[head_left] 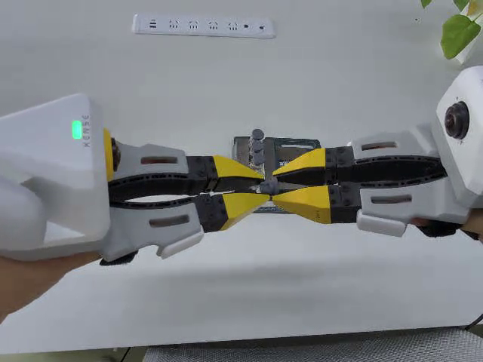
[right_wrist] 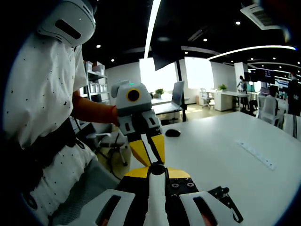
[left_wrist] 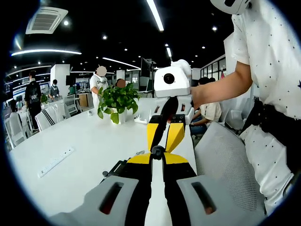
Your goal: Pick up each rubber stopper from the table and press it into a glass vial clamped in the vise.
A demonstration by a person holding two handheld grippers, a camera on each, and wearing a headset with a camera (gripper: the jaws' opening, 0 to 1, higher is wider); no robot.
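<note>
A small grey rubber stopper (head_left: 268, 186) hangs above the white table, pinched between two grippers that meet tip to tip. My left gripper (head_left: 262, 188) comes in from the left and is shut on it. My right gripper (head_left: 275, 185) comes in from the right and is shut on it too. In the left gripper view the stopper (left_wrist: 157, 151) sits at my own yellow tips, with the right gripper (left_wrist: 159, 147) pointing back at me. In the right gripper view the stopper (right_wrist: 157, 169) sits the same way. Just behind is the vise (head_left: 290, 145), holding stoppered vials (head_left: 257, 147).
A white power strip (head_left: 204, 26) lies at the table's far edge. Green plant leaves (head_left: 458, 30) hang in at the top right. A computer mouse (right_wrist: 172, 133) rests on the table, and a grey chair (left_wrist: 225, 155) stands near the person holding the grippers.
</note>
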